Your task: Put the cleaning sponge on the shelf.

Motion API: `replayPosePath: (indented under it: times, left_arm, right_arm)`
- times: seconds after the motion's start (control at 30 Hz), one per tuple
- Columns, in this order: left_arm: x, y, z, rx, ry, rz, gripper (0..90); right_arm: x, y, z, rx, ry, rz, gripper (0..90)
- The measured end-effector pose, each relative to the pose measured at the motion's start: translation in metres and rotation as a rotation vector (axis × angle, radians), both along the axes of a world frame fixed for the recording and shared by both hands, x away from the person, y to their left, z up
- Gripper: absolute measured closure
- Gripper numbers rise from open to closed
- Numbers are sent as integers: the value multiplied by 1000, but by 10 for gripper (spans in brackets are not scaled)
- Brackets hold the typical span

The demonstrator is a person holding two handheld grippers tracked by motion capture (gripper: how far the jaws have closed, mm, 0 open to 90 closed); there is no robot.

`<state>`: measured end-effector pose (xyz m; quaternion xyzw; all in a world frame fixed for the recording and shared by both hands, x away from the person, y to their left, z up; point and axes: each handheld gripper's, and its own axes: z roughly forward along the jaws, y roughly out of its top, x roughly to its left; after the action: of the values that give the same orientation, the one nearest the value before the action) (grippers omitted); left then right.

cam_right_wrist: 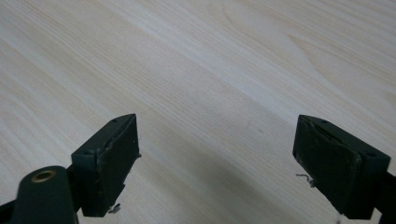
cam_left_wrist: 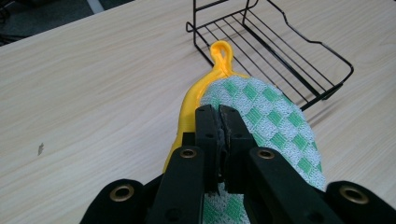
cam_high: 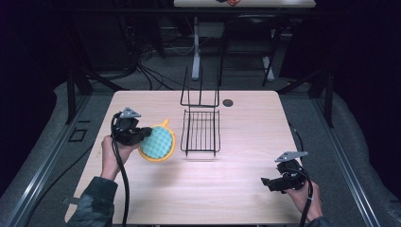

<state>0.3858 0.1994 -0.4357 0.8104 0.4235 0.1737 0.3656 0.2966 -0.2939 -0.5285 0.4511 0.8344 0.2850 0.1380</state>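
A round pot holder (cam_high: 158,143), yellow-rimmed with a green and white checked face and a yellow hanging loop, is held up off the table at the left. My left gripper (cam_high: 142,135) is shut on its edge; in the left gripper view the jaws pinch the pot holder (cam_left_wrist: 261,112) between them, and the loop (cam_left_wrist: 221,51) points toward the rack. A black wire rack (cam_high: 201,127) stands just right of it, mid-table, also seen as the rack (cam_left_wrist: 285,51). My right gripper (cam_high: 265,182) is open over bare wood near the front right, its fingers (cam_right_wrist: 112,158) wide apart and nothing between them.
The light wooden table (cam_high: 236,198) has a small dark round hole (cam_high: 228,102) near the far edge. Black frame legs and cables stand beyond the table. A second table (cam_high: 246,4) is at the back.
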Motion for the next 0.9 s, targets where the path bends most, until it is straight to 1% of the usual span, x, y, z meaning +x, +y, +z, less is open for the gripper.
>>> replayPosePath:
  times: [0.13, 0.17, 0.3, 0.33, 0.37, 0.5, 0.8, 0.9]
  left_arm:
    - [4, -6, 3, -5, -5, -7, 876]
    - [7, -10, 4, -4, -11, -9, 876]
    - [12, -17, 5, -7, -8, -15, 876]
    - [15, -21, 5, -13, -9, -19, 876]
    - [16, -24, 5, -20, -17, -16, 876]
    - [23, -31, 4, -29, -14, -18, 876]
    - [37, -46, 3, -47, -8, -16, 876]
    - [41, -52, 2, -48, -15, -14, 876]
  right_arm:
    - [0, 0, 0, -5, 2, 1, 141]
    - [0, 0, 0, -3, 1, 2, 141]
    - [0, 0, 0, -2, -1, 2, 141]
    - [0, 0, 0, -6, -2, 4, 141]
    - [0, 0, 0, -5, -2, 5, 141]
    - [0, 0, 1, -12, -1, 8, 141]
    - [0, -1, 1, -9, -2, 8, 141]
    - [0, 0, 0, -12, -2, 10, 141]
